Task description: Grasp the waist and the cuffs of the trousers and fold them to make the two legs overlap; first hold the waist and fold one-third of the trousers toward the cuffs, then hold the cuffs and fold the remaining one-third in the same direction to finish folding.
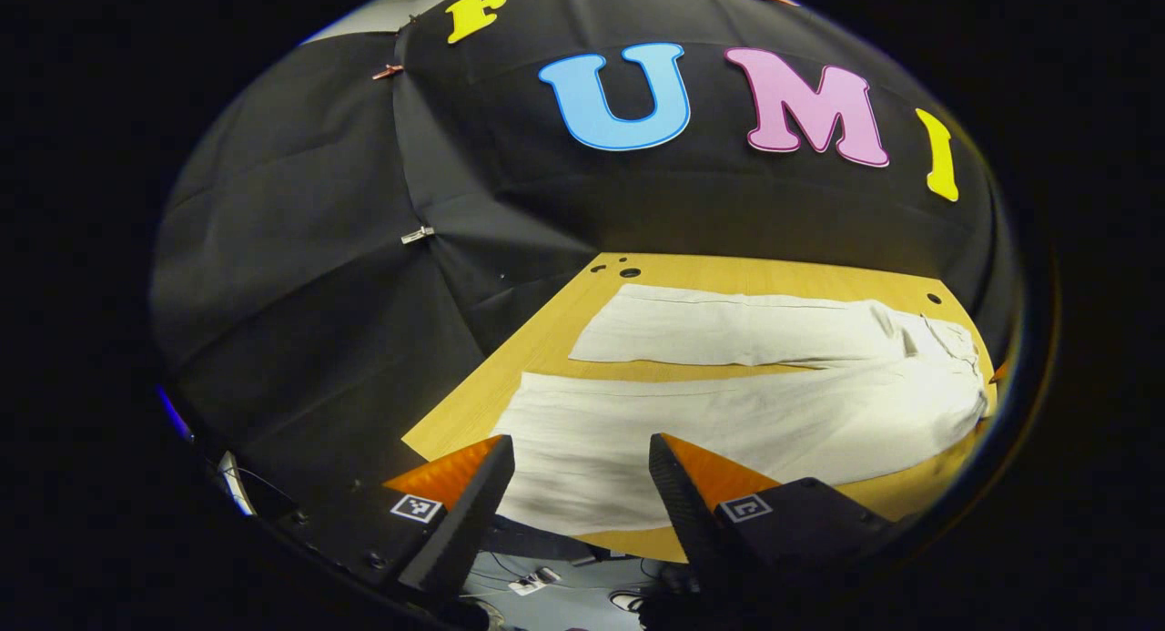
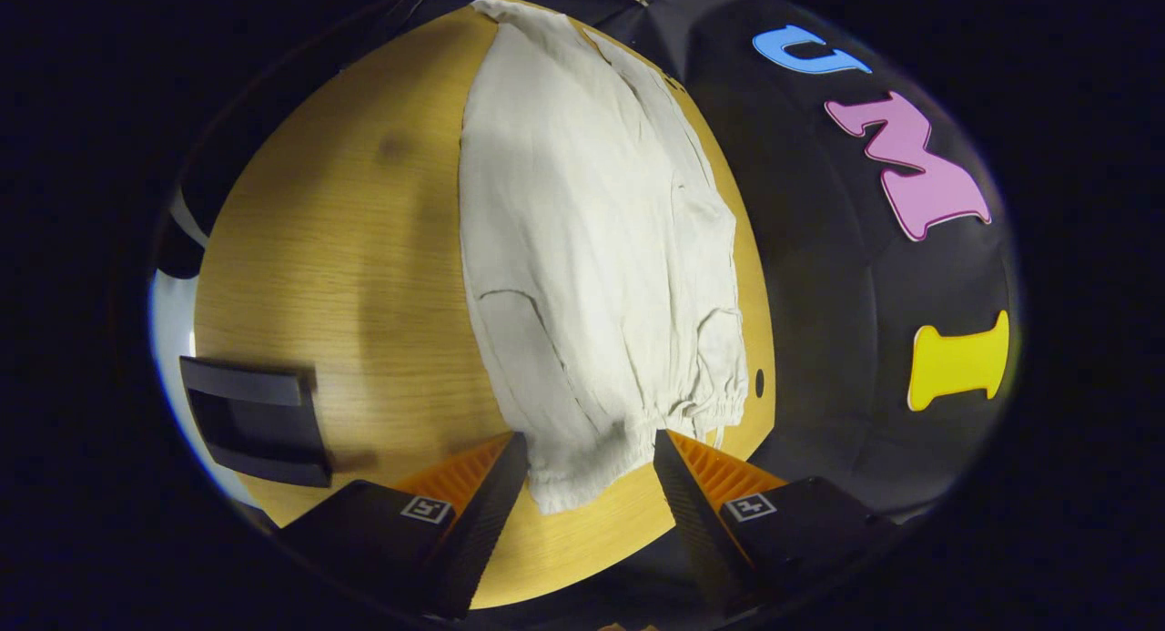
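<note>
Trousers [image 1: 728, 403] lie flat on the table [image 1: 546, 340], legs apart. Cloth looks thin, soft, light; probably best pinched at waist [image 2: 592, 458] hem & cuffs. Left gripper [image 1: 581, 472] & right gripper [image 2: 590, 472]: fingers wide, empty.

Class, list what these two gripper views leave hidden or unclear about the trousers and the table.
1. Left gripper view: the near leg's cuff of the trousers is hidden behind the left gripper.
2. Left gripper view: the waist blurs at the picture's edge.
3. Right gripper view: the dark flat object on the table is cut off and unidentifiable.
</note>
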A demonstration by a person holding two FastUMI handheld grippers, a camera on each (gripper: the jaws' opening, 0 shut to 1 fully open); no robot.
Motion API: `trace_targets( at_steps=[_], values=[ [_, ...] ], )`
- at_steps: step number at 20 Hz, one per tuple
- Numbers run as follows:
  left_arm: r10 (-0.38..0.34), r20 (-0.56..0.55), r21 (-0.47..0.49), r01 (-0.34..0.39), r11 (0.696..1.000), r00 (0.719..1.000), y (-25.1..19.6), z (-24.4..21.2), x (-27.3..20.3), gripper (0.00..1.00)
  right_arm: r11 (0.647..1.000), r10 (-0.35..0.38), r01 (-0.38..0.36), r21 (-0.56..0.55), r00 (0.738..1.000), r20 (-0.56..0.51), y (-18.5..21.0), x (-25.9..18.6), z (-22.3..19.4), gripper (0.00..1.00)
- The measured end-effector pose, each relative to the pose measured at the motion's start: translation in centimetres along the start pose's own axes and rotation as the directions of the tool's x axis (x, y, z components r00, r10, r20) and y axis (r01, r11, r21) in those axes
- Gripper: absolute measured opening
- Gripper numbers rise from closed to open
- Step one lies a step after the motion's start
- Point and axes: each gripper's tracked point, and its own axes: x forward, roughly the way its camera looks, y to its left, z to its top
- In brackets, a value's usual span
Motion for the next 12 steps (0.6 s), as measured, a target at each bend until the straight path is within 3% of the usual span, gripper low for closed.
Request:
trace_targets(
  at_steps=[2,4,7,8,9,10,12],
  values=[
    [-0.002,0.006,0.017,0.002,1.000,1.000,-0.2,0.1,-0.1,0.95,1.000,-0.028,0.028,0.003,1.000,-0.007,-0.6,0.9,-0.1,0.92],
    [-0.009,0.007,0.031,0.008,0.999,1.000,-0.5,-0.1,0.1,0.97,0.999,-0.007,0.008,0.032,1.000,-0.020,-0.5,1.5,-0.2,0.93],
    [-0.022,-0.024,0.034,0.022,0.999,0.999,-0.6,-1.6,0.4,0.97,1.000,0.007,-0.006,0.024,1.000,-0.029,-0.5,2.0,-0.1,0.67],
    [-0.017,-0.037,0.044,0.019,0.999,0.999,-0.2,-2.3,0.7,0.97,0.999,0.038,-0.037,0.024,0.999,-0.039,0.3,2.3,-0.2,0.66],
    [-0.011,-0.049,0.061,0.014,0.998,0.999,0.3,-2.8,1.0,0.97,0.999,0.047,-0.046,0.020,0.998,-0.046,0.5,2.4,-0.5,0.58],
    [-0.007,-0.057,0.083,0.011,0.996,0.998,0.9,-3.3,1.1,0.97,0.998,0.066,-0.065,0.022,0.997,-0.048,0.7,2.5,-0.2,0.43],
    [0.012,-0.073,0.152,-0.001,0.988,0.997,2.6,-4.4,1.6,0.97,0.997,0.080,-0.079,0.022,0.995,-0.061,0.7,2.8,-0.4,0.32]
  ],
)
